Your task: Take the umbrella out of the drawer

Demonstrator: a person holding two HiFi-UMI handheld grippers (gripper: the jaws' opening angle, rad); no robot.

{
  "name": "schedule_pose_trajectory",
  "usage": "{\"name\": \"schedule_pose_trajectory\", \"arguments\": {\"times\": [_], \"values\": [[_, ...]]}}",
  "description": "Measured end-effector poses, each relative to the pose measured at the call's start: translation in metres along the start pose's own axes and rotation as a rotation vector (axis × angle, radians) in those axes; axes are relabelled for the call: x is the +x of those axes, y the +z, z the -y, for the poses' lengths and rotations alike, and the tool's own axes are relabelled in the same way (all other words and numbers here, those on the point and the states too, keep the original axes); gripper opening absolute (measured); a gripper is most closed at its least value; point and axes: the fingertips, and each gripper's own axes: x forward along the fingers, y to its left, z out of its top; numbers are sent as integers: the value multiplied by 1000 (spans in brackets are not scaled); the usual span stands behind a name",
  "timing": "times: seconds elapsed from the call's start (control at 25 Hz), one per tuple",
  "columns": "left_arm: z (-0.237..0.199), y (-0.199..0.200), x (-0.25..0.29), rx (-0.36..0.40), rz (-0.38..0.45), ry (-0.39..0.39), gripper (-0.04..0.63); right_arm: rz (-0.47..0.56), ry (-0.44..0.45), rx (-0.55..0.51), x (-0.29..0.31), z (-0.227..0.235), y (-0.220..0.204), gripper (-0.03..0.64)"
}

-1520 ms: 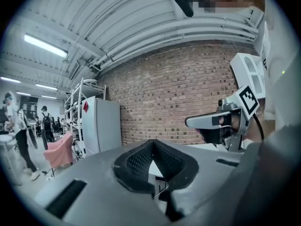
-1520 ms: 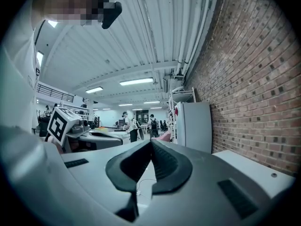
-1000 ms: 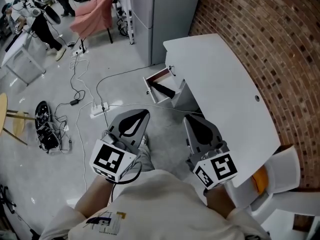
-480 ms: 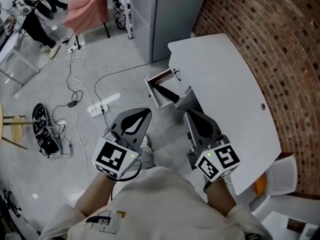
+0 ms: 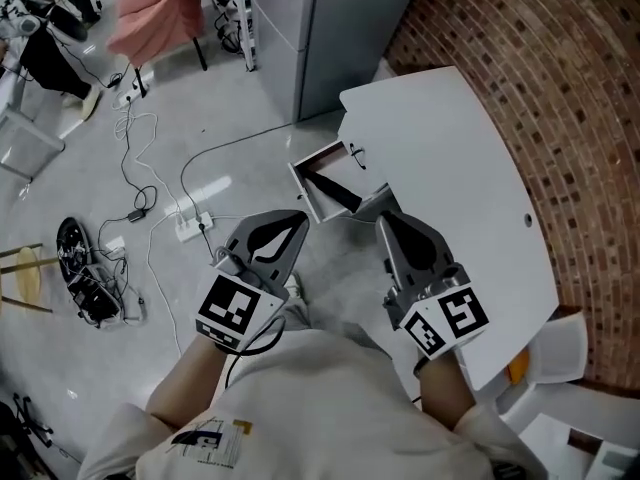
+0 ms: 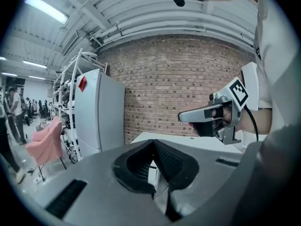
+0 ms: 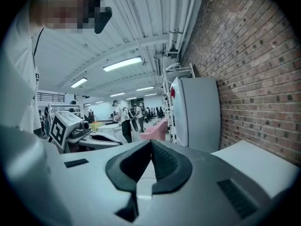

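Seen from above: a grey floor (image 5: pixel 100 368) with loose cords (image 5: pixel 140 183) and a power strip (image 5: pixel 190 226). To the right, a white desk (image 5: pixel 450 168) set against a brick wall (image 5: pixel 560 78). Beyond it, a tall grey cabinet (image 5: pixel 320 28), and a pink chair (image 5: pixel 155 18) far off at the top left.

Pulled out from the desk's left edge, an open drawer (image 5: pixel 312 173). Inside it, lying aslant, the umbrella (image 5: pixel 332 190), untouched.

Left tongs (image 5: pixel 296 218) shut tip to tip, gripping nothing. Right tongs (image 5: pixel 386 220) likewise pressed together and empty. Both held low in front of the body, pointing toward the drawer yet well apart from it.

Hard to make out: the umbrella, no more than a dark long shape, its far end tucked under the desk's edge. Hands hidden behind the marker cubes. Cut off at the lower right, a white chair (image 5: pixel 565 343). Faces blurred in both tongs' views.

Against a second ago: desk and drawer nearer the tongs, pink chair slid toward the top edge, standing people at the top left nearly gone from view. Jaws pressed together as before.
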Motion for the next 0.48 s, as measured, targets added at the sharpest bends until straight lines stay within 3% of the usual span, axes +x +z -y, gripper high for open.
{"name": "schedule_pose_trajectory", "arguments": {"times": [0.48], "values": [[-49, -4, 19, -46, -4, 20, 8, -18, -44, -65, 40, 22, 12, 8]]}}
